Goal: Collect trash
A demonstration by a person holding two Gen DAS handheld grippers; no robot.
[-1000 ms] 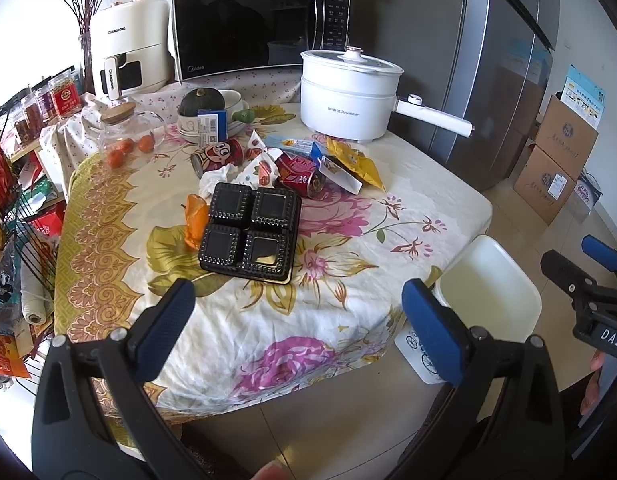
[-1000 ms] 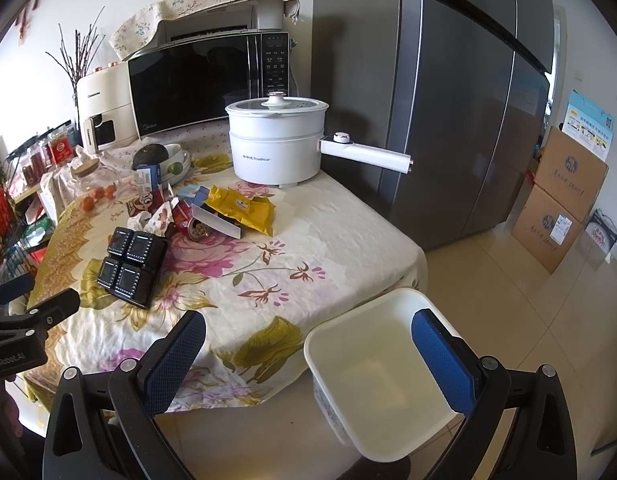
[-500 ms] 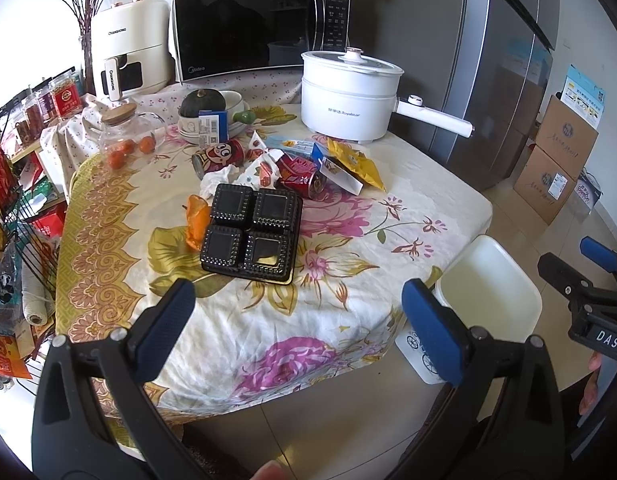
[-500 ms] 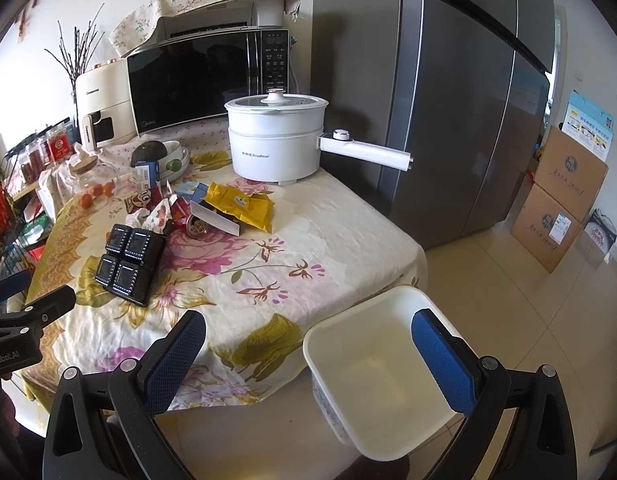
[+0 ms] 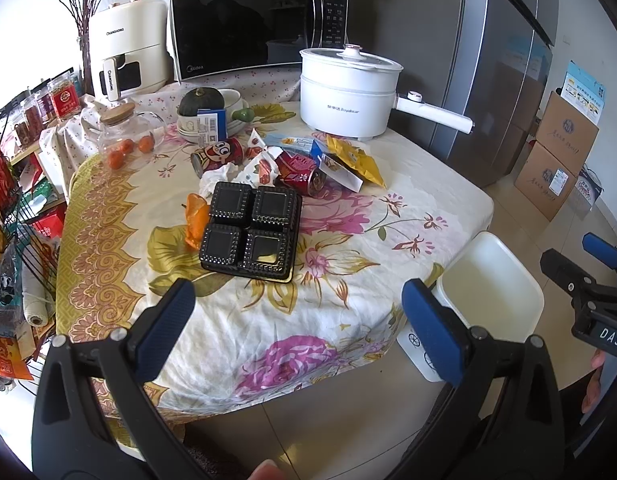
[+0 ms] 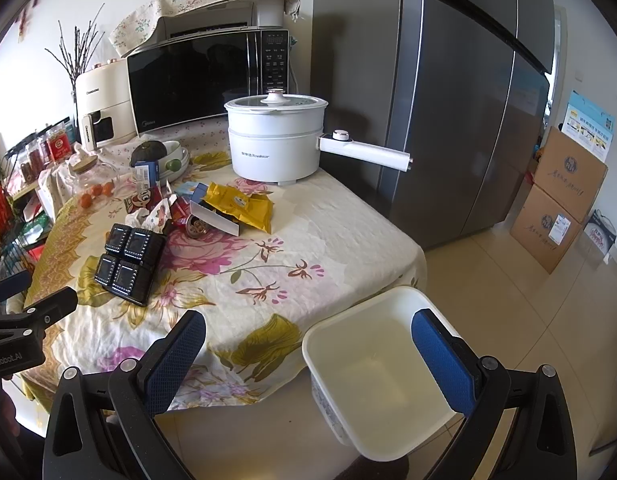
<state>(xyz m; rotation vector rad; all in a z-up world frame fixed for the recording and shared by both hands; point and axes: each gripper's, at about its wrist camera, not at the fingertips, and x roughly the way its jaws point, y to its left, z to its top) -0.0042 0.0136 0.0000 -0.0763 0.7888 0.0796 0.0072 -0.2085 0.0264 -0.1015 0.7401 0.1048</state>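
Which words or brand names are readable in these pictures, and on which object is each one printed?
"Midea": black microwave oven.
"Royalstar": white electric pot.
"CHANGHONG": cream air fryer.
"DAS": black right gripper; the rest is cut off.
"enRobot.AI": black left gripper.
Cardboard boxes and red can: unreadable.

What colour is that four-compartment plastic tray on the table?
Black tray, glossy with studded edges; clearest in the left wrist view.

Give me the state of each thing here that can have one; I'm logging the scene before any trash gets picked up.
left gripper: open, holding nothing
right gripper: open, holding nothing
white bin: on the floor, empty
black tray: flat on the table, compartments empty
red can: lying on its side
white pot: lid on
microwave: door shut
glass jar: lid on
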